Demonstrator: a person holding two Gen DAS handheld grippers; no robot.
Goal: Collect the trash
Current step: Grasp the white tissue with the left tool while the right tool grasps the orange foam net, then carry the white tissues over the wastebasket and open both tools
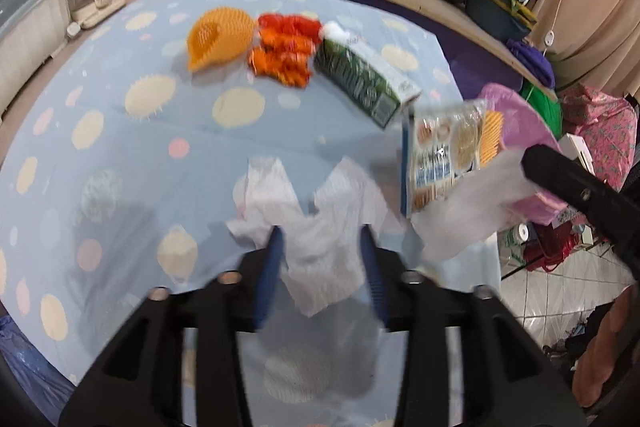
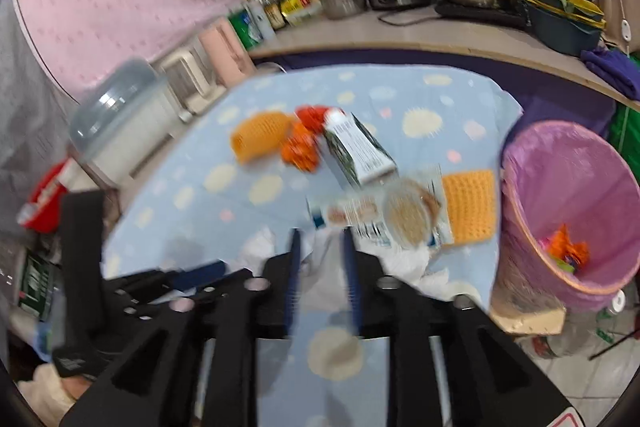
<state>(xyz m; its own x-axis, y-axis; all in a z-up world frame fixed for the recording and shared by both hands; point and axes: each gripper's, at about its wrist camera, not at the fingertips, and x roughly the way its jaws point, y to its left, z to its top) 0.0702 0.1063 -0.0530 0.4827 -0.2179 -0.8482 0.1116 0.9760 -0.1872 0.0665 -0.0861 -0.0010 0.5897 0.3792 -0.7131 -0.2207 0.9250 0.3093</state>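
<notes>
Tissue, between left tool, seemingly unpinched

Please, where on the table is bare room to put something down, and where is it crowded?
Free: the tablecloth left of the white tissue and in front of the orange foam net. Crowded: the far right side, where the green carton and snack wrapper lie near the pink bin.

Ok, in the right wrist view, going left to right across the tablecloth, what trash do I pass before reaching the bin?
Orange mesh piece → red-orange netting → green-and-white carton → snack wrapper → orange waffle-textured square → pink-lined bin.
</notes>
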